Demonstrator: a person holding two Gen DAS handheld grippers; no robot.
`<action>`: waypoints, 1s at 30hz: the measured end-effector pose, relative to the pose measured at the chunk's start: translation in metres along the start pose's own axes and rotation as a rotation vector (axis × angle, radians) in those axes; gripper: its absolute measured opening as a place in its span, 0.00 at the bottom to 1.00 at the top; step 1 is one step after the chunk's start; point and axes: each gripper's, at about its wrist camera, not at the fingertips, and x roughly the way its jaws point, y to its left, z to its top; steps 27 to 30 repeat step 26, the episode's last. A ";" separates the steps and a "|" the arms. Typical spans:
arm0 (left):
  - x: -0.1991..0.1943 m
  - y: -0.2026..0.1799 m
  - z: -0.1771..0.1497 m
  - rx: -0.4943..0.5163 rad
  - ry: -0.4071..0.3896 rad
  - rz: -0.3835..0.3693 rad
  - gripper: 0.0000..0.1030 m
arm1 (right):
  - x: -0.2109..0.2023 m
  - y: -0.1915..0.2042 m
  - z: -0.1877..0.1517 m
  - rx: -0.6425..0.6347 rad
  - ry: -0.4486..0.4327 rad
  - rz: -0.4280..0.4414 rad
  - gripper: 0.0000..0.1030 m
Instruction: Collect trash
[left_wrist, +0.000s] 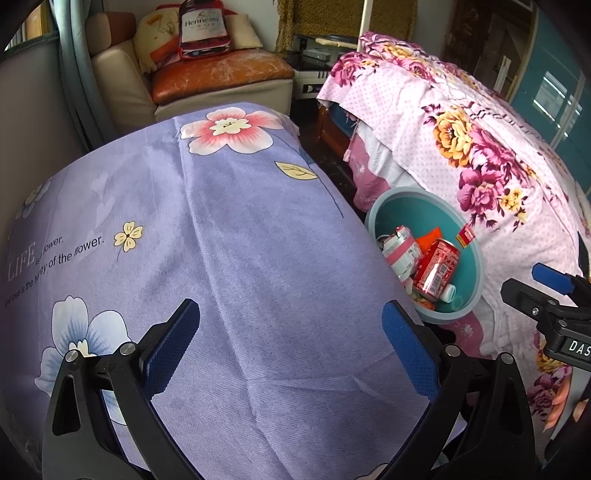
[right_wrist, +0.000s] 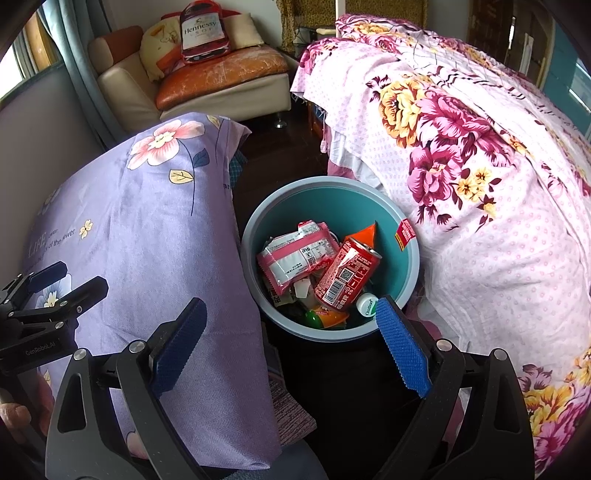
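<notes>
A round teal bin (right_wrist: 402, 229) (left_wrist: 476, 295) stands on the dark floor between two covered surfaces. Inside lie a red soda can (right_wrist: 349, 275) (left_wrist: 437, 269), a pink-and-white wrapper (right_wrist: 295, 258) (left_wrist: 400, 254), an orange packet (right_wrist: 365, 234), a white bottle cap (right_wrist: 366, 304) and other scraps. My right gripper (right_wrist: 291, 343) hangs open just in front of the bin with nothing between its blue pads. My left gripper (left_wrist: 290, 347) is open and empty over the purple floral cloth (left_wrist: 221, 221), left of the bin. Each gripper shows at the edge of the other's view.
A bed with a pink floral cover (right_wrist: 480, 184) rises right of the bin. The purple cloth (right_wrist: 147, 240) covers a surface on the left. A beige sofa (right_wrist: 207, 92) with cushions and a bottle-shaped pillow (right_wrist: 203, 31) stands at the back. A sliver of dark floor (right_wrist: 280, 155) runs between them.
</notes>
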 end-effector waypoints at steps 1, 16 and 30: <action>0.000 0.000 0.000 0.000 0.000 0.000 0.96 | 0.000 0.001 0.000 -0.001 -0.001 -0.002 0.86; 0.002 0.006 0.000 -0.007 -0.003 0.002 0.96 | 0.000 0.004 -0.002 -0.014 -0.001 -0.013 0.86; -0.003 0.005 -0.008 -0.018 0.002 -0.015 0.96 | -0.002 0.008 -0.001 -0.021 -0.003 -0.021 0.86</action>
